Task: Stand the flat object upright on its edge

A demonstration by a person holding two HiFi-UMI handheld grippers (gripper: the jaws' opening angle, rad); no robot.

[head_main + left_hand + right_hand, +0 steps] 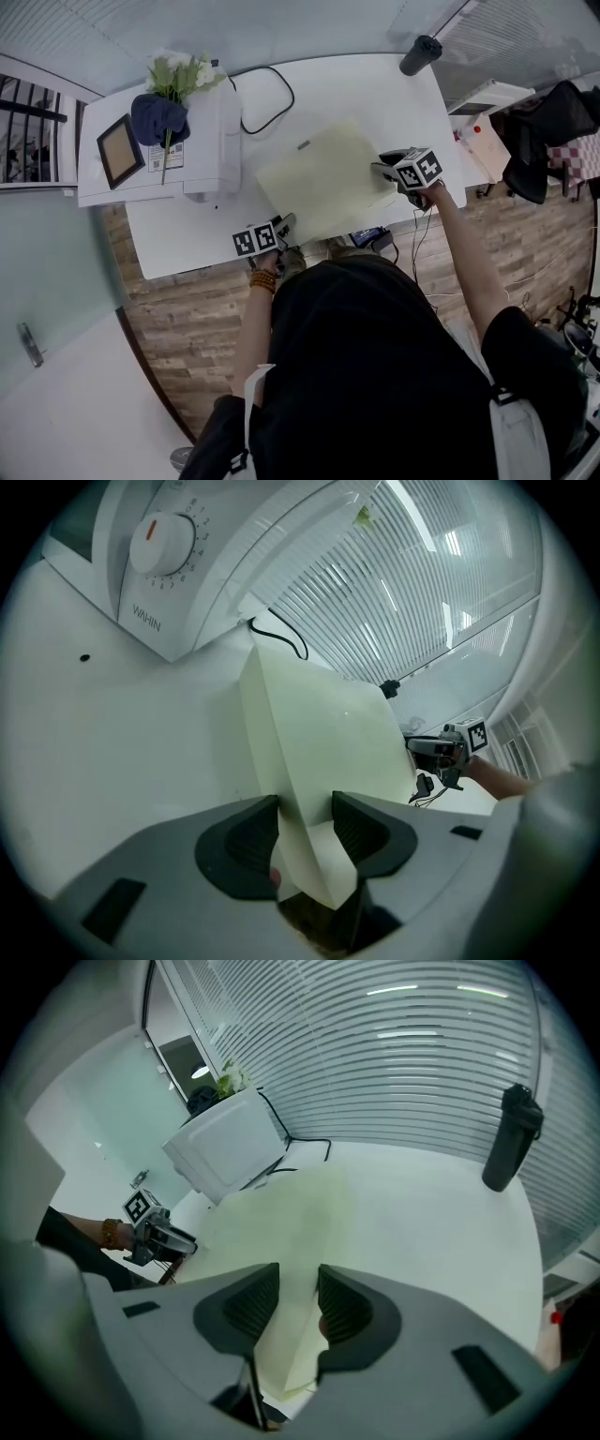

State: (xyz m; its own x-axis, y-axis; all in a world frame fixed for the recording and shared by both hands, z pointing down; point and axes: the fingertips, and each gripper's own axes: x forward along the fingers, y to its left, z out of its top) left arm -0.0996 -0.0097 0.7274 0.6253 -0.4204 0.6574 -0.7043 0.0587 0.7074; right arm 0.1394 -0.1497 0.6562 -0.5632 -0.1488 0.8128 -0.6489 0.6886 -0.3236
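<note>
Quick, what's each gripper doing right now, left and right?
Left gripper: closed, holding the pale yellow board by a corner.
Right gripper: closed, holding the same board by another corner.

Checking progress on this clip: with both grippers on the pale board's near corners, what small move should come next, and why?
Probably raise both grippers together, pivoting the board on its far edge. The left gripper and right gripper each clamp a near corner; the board is only partly tilted, its far edge seemingly on the table.
</note>
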